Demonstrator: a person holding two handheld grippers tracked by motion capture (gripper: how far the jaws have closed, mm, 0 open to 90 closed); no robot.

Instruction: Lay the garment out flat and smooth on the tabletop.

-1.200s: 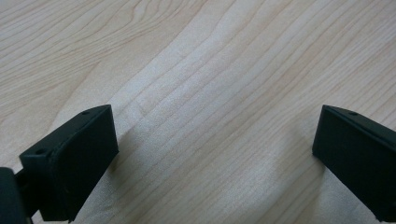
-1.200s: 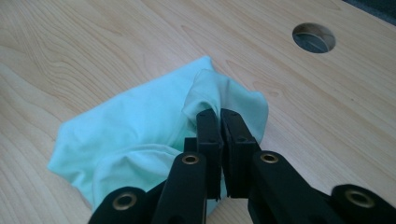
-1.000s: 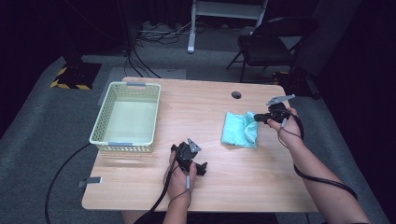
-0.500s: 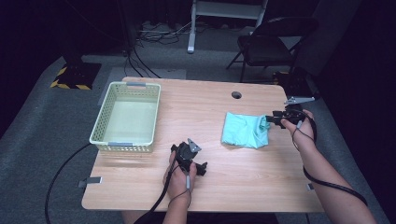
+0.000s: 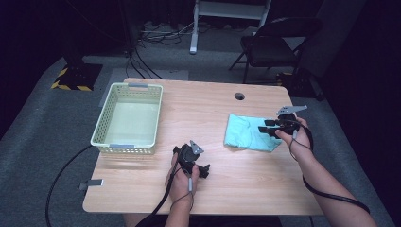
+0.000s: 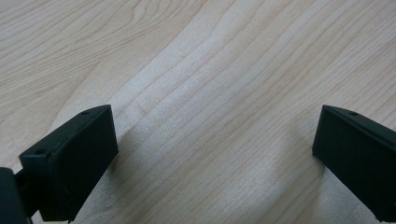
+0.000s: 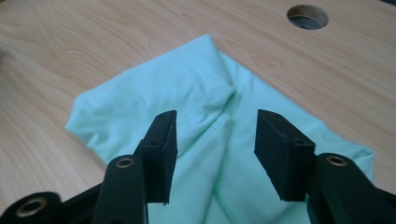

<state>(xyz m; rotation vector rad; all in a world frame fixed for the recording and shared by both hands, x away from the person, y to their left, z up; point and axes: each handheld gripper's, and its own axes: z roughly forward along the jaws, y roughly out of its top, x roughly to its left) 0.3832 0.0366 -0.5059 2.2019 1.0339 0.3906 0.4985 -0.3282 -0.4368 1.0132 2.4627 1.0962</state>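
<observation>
A light turquoise cloth (image 5: 248, 132) lies crumpled on the right half of the wooden table (image 5: 198, 109). My right gripper (image 5: 265, 128) hovers over the cloth's right edge and points left. In the right gripper view its jaws stand apart above the folds of the cloth (image 7: 196, 93); this gripper (image 7: 215, 116) is open, its jaws have just been opening, and nothing is pinched between them. My left gripper (image 5: 191, 161) rests low near the table's front middle. It is open (image 6: 215, 135) over bare wood, well apart from the cloth.
A pale green plastic basket (image 5: 125, 147) stands empty on the table's left side. A round cable hole (image 5: 239, 96) sits behind the cloth. A black chair (image 5: 274, 42) and cables are on the floor beyond the table.
The right gripper pulled the cloth's right side outward so it lies wider, let go of it, then came back left over that edge. The left hand stayed put.
</observation>
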